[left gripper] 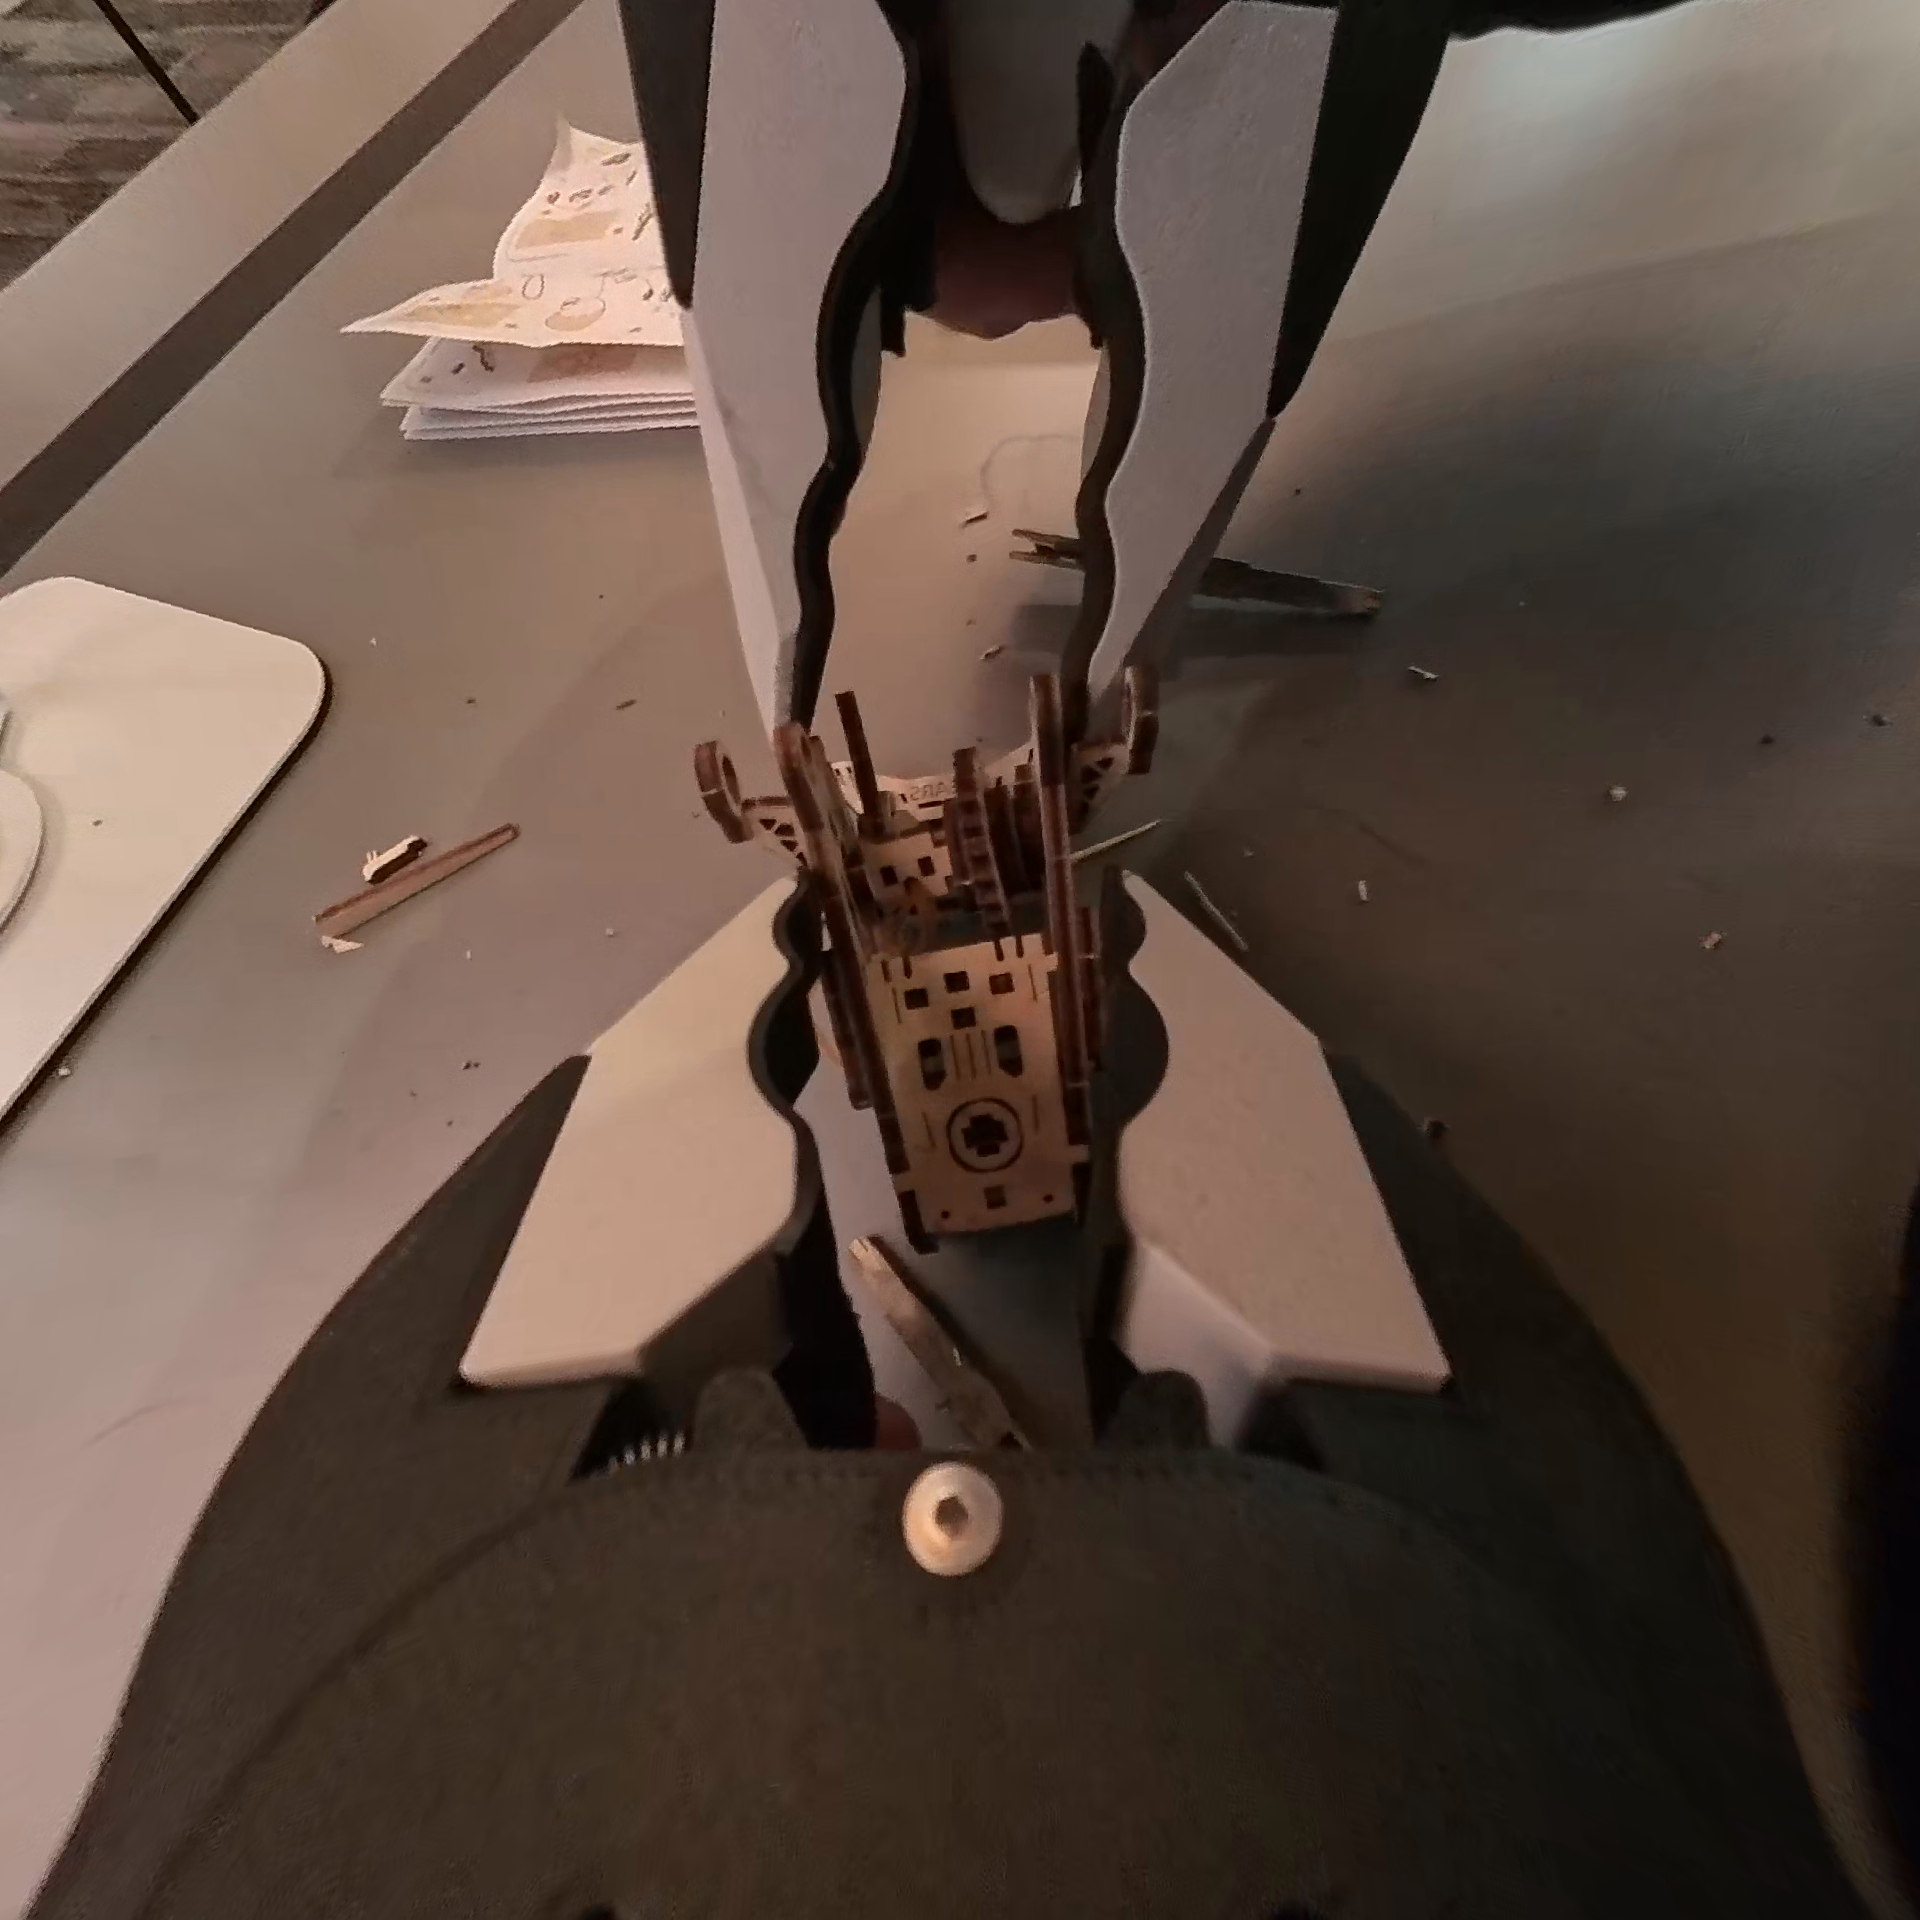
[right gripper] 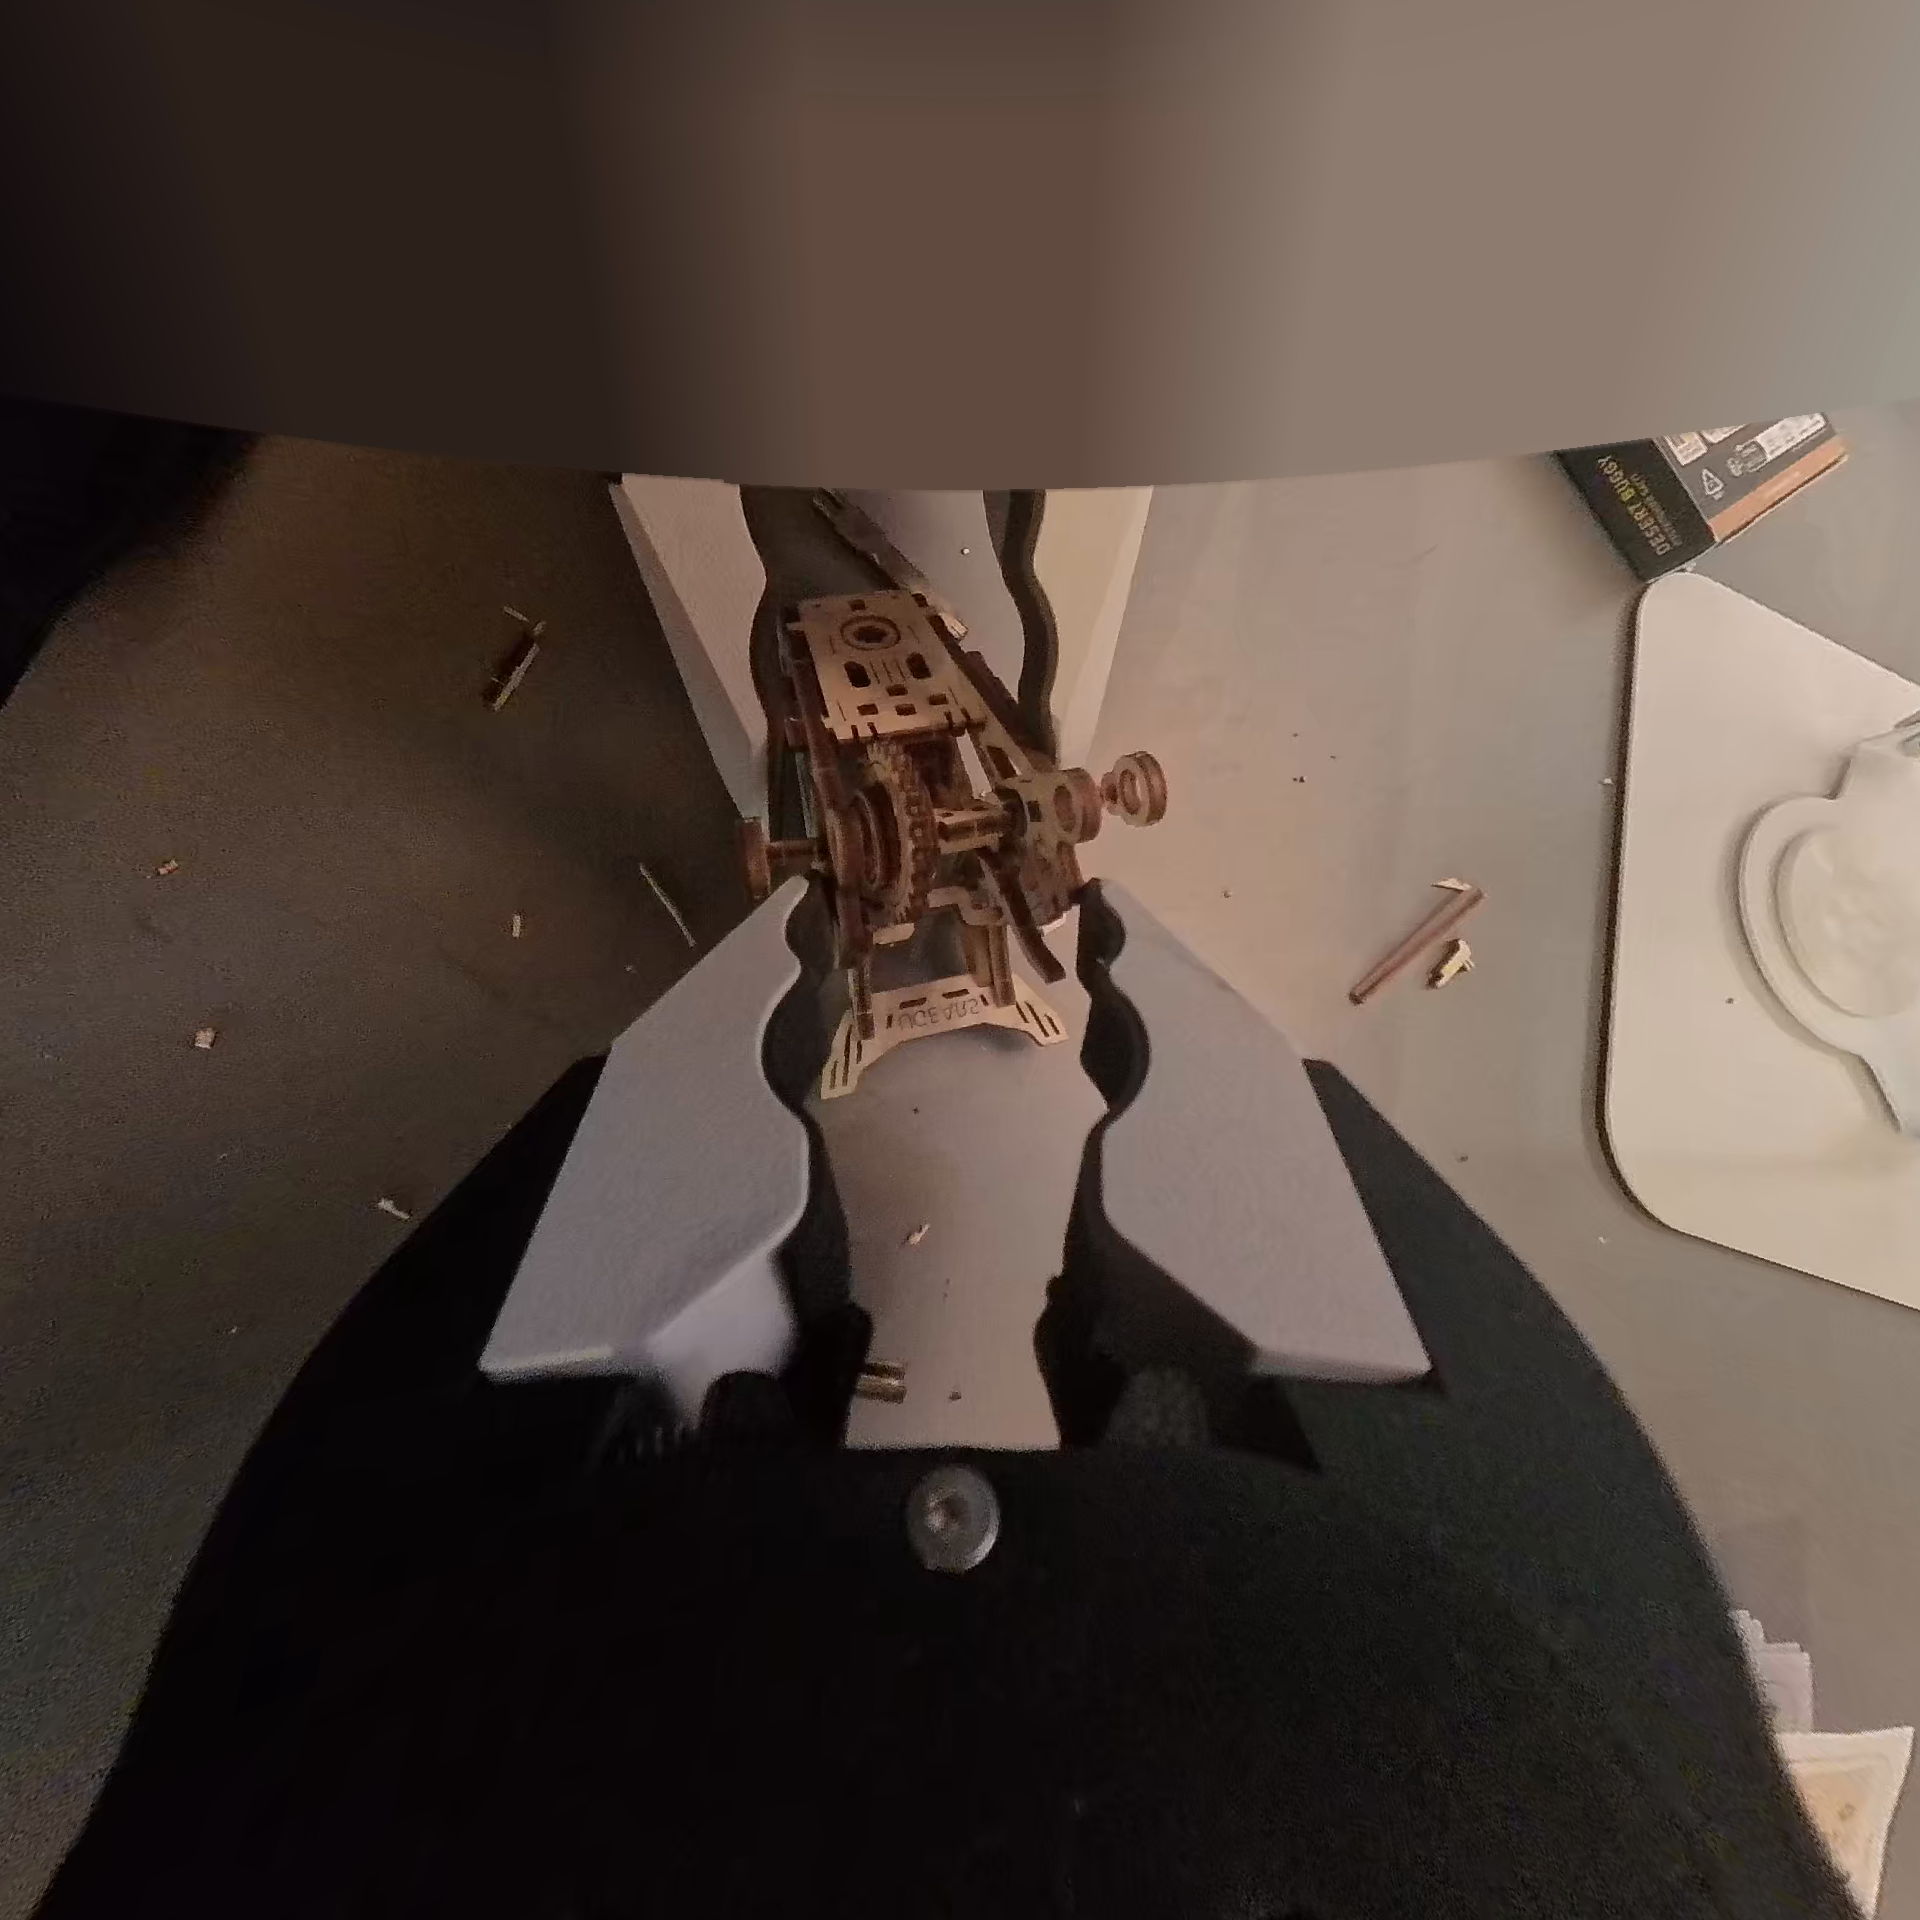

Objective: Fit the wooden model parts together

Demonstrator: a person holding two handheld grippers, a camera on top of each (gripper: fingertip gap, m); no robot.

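The left hand-held gripper (left gripper: 961,894) and the right hand-held gripper (right gripper: 940,904) face each other tip to tip, each clamping an end of the wooden model (left gripper: 966,997).

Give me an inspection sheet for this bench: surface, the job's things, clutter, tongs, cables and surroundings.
Surface: grey table, littered with small wood scraps.
Job's things: wooden model, part built, gears and axles showing, between both sets of tongs.
Clutter: paper sheets; thin wooden stick; white mat; dark box.
Grippers: left gripper, tongs closed on the model's body. Right gripper, tongs straddle the model's other end; whether they press is unclear.
Cables: nothing seen.
Surroundings: patterned floor beyond the table's edge.
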